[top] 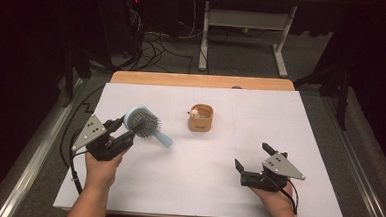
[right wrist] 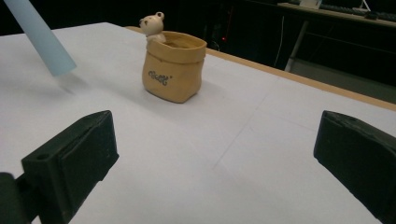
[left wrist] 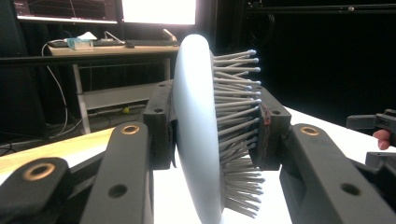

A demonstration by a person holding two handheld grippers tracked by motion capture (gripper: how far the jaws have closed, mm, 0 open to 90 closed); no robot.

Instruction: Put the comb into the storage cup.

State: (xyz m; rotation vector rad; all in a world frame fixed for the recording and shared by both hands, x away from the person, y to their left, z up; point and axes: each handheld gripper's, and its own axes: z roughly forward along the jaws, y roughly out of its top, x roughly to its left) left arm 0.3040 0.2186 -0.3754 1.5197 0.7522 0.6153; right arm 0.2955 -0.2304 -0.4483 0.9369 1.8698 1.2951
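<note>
My left gripper is shut on the head of a light blue hairbrush, held above the table at the left; its handle slants down to the right. In the left gripper view the brush head stands edge-on between the pads, bristles pressed against the right one. A tan sack-shaped pot with a small bear figure on its rim sits at the table's middle. My right gripper stands open near the front right, nothing between its jaws. The right gripper view shows the pot ahead and the brush handle's tip.
The white table top has a wooden strip along its far edge. Beyond it stand a desk frame and floor cables. Metal rails run beside the table.
</note>
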